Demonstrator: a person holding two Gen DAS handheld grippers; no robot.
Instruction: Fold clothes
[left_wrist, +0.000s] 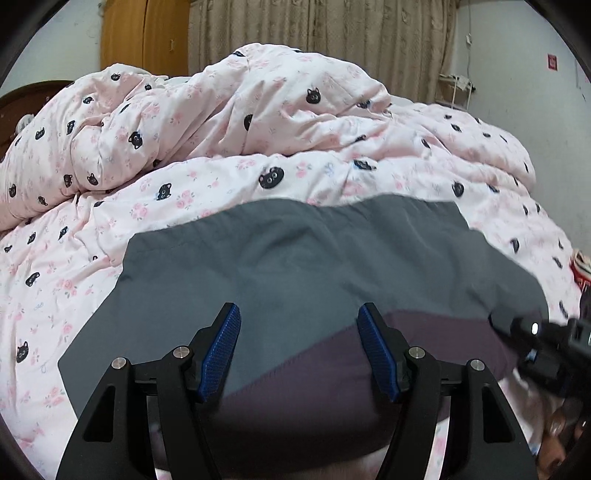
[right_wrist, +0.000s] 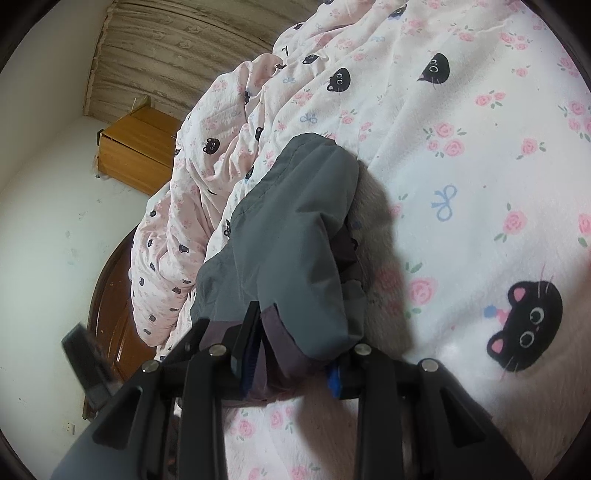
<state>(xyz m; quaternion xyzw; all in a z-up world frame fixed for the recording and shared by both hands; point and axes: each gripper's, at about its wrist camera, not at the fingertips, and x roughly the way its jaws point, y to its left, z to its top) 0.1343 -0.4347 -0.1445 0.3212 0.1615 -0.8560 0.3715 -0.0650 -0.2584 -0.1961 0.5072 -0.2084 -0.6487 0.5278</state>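
A bed took up most of both views, covered by a rumpled pink-and-white quilt printed with black cat faces, small roses and blue bows. Behind it hung a beige curtain, with an orange-brown wooden cabinet beside it against a white wall. The grey garment lay spread on the quilt near the bed's front edge, with a darker purplish layer showing along its near side (whether lining or a folded-under part could not be told). The left gripper hung just above the garment, its blue-padded fingers standing well apart with nothing pinched between them. The right gripper was clamped on a bunched edge of the same garment, grey and purplish cloth gathered between its fingers, the fabric lifted into a ridge that cast a shadow on the quilt. In the left wrist view the right gripper appeared blurred at the garment's right edge.
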